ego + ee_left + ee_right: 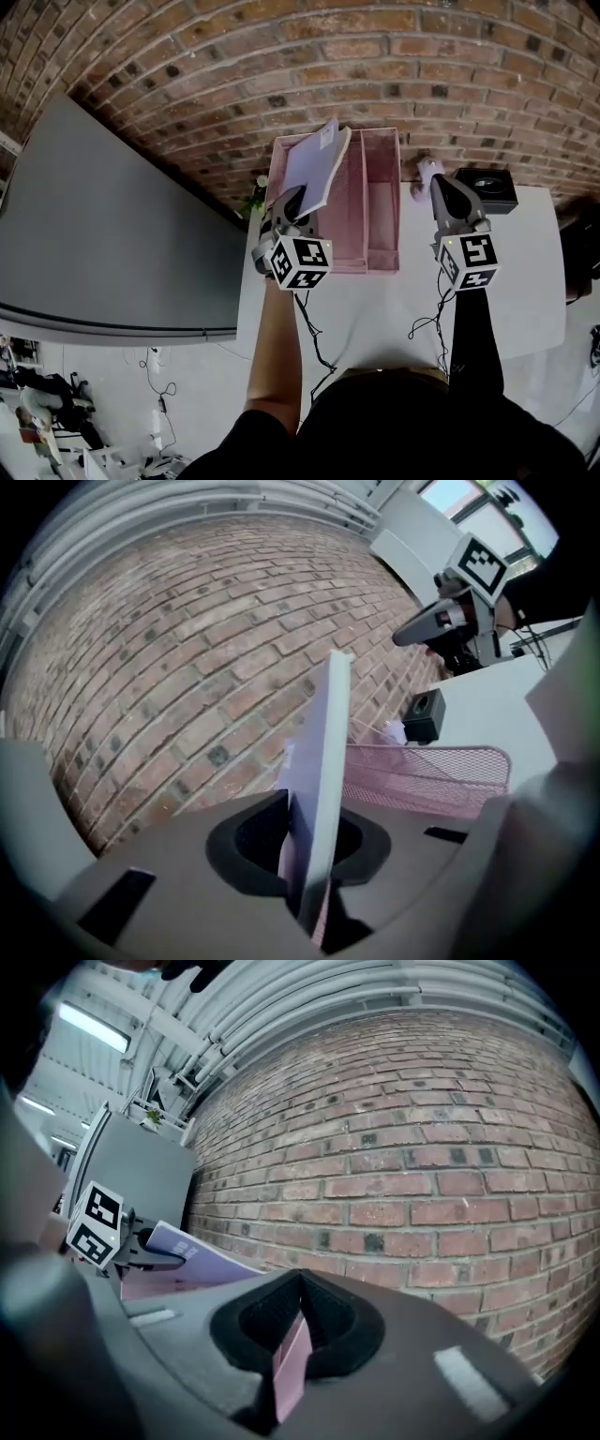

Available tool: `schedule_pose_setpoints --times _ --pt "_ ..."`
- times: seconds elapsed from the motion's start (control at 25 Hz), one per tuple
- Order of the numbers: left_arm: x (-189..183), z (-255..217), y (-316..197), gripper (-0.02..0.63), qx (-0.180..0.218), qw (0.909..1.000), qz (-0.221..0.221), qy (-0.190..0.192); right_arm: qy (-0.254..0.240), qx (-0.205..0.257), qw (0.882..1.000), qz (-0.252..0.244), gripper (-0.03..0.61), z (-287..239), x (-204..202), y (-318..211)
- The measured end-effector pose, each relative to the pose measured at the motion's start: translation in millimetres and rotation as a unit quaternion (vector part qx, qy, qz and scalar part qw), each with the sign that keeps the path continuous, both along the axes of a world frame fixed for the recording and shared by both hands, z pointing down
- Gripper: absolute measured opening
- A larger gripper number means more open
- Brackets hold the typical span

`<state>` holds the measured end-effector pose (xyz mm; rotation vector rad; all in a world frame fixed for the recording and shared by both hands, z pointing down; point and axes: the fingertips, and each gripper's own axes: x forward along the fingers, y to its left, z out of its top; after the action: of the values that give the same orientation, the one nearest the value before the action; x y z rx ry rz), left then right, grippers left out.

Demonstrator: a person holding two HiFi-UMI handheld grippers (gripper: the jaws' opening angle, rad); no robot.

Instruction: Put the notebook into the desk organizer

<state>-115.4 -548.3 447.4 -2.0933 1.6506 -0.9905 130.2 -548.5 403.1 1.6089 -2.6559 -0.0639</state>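
A white and lavender notebook point(319, 164) stands tilted over the left compartment of the pink mesh desk organizer point(380, 202), which sits against the brick wall. My left gripper point(295, 199) is shut on the notebook's near lower edge. In the left gripper view the notebook point(323, 780) runs edge-on between the jaws, with the organizer point(422, 780) just to its right. My right gripper point(436, 183) hovers right of the organizer, shut on a small pink slip point(291, 1368), whose pale tip point(427, 172) shows in the head view.
The organizer stands on a white table point(375, 309). A black box point(487, 187) sits at the back right, close to my right gripper. A grey panel point(94, 234) runs along the table's left side, and a small plant point(255, 195) stands at the back left corner.
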Motion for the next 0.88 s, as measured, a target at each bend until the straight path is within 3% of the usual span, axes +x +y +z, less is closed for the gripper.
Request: schedule_pose_setpoints --times 0.12,0.32,0.6,0.88 --pt "7 11 3 0.063 -0.027 0.9994 0.016 -0.012 0.0 -0.001 1.0 0.002 0.002 2 3 -2" --pt "18 30 8 0.08 -0.087 0.9951 0.047 0.001 -0.006 -0.001 1.0 0.002 0.002 2 8 -3" --pt "25 47 12 0.089 -0.137 0.9862 0.07 -0.061 -0.015 -0.001 1.0 0.005 0.002 1 13 -4" --pt "28 63 16 0.091 -0.17 0.9791 0.08 -0.077 -0.018 0.001 1.0 0.007 0.002 0 14 -3"
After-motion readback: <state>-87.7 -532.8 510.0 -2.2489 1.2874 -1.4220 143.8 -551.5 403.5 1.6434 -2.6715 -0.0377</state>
